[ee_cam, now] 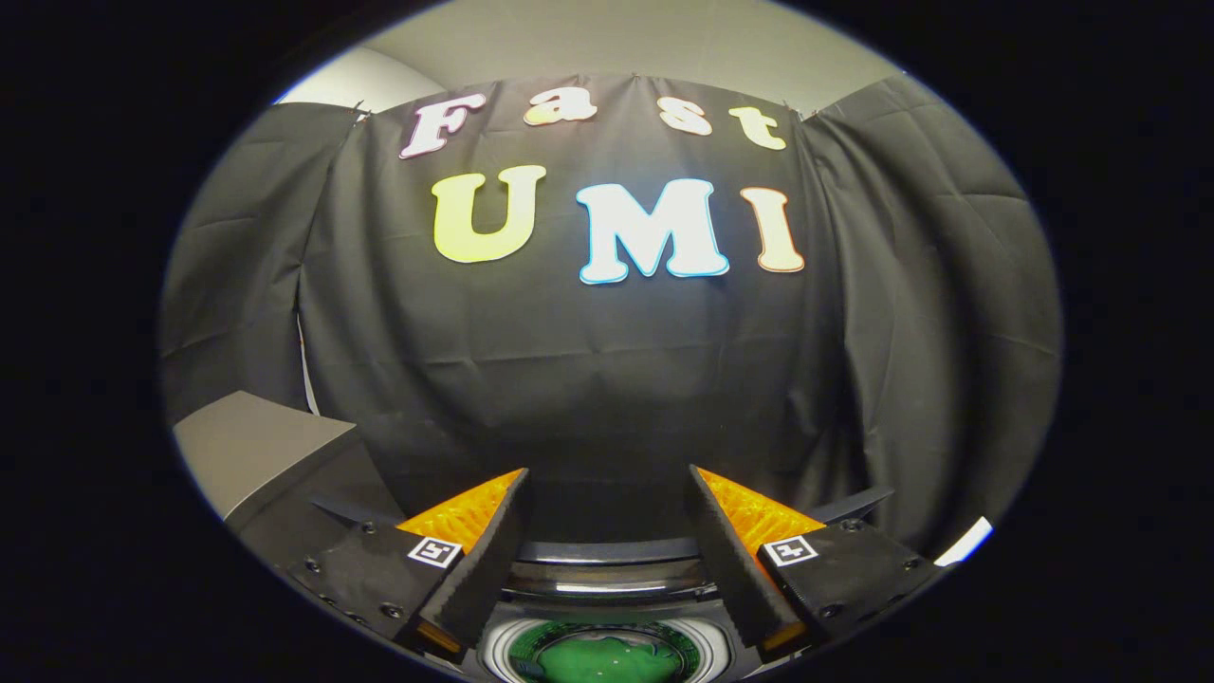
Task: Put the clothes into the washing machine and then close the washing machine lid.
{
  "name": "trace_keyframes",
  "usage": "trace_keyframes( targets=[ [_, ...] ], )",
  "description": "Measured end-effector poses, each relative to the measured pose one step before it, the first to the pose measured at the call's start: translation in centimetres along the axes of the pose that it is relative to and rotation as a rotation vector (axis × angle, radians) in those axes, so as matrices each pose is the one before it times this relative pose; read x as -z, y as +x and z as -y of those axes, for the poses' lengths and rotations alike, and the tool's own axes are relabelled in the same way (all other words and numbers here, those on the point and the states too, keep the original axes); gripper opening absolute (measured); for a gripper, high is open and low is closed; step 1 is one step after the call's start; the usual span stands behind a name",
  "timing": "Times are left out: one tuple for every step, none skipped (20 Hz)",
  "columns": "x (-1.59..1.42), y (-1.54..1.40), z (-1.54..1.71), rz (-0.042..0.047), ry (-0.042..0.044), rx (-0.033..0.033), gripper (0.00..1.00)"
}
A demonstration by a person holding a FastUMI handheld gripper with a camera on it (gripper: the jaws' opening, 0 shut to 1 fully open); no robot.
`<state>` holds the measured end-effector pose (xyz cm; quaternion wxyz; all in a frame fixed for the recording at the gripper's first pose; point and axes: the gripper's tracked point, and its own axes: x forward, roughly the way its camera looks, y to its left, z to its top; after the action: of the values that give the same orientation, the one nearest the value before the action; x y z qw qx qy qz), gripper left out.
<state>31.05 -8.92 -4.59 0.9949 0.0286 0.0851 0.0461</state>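
While the jaws (607, 545) stand spread wide with nothing held between them, the two fingers (479, 569) angle outward from each other, and each carries a small square black-and-white marker tag on its outer block. Both fingertips hang free, touching nothing.

Below the jaws and between their bases sits the round opening of the white top-loading washing machine (607, 650). A pale ring frames the opening, and a dark inner rim lies just inside that ring. Down in the drum lies a bright green piece of clothing (602, 659), bunched into a soft heap, with a few small pale flecks on it. The garment is inside the machine, underneath the gap between the fingers and apart from them.

Just beyond the opening, still between the fingers, rises the dark, glossy, curved washing machine lid (607, 574). It stands raised at the far side of the opening, a thin streak of light running across its surface, so the machine is open.

Beyond the jaws hangs the creased black cloth of the booth's wall (607, 398), filling the space ahead. Out past the left finger sits a grey, flat-topped box-like unit (256, 446), well apart from the machine; what it is cannot be told. A pale ceiling shows above the cloth.
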Motion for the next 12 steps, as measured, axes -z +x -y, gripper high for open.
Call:
trace_keyframes(
  targets=[
    [0.208, -0.422, 0.055, -0.00035, -0.00053, -0.00063, 0.99],
    [0.241, -0.384, -0.009, -0.00239, -0.00134, 0.00014, 0.99],
    [0.182, -0.344, 0.013, -0.00217, -0.00092, 0.00043, 0.99],
    [0.213, -0.32, -0.016, -0.00363, -0.00034, 0.00071, 0.99],
    [0.251, -0.416, 0.036, -0.00305, 0.00037, 0.0011, 0.99],
    [0.218, -0.324, 0.021, -0.00187, -0.00032, 0.00087, 0.99],
    [0.226, -0.398, 0.017, -0.00161, -0.00012, 0.00067, 0.99],
    [0.26, -0.263, -0.064, -0.00165, -0.00032, 0.00045, 0.99],
    [0.205, -0.395, 0.019, -0.00182, -0.00002, 0.00047, 0.99],
    [0.211, -0.234, 0.054, -0.00364, 0.00087, 0.00048, 0.99],
    [0.19, -0.287, -0.006, -0.00343, -0.0007, 0.00024, 0.99],
    [0.352, -0.304, -0.011, -0.00324, -0.00142, 0.00008, 0.99]
  ],
)
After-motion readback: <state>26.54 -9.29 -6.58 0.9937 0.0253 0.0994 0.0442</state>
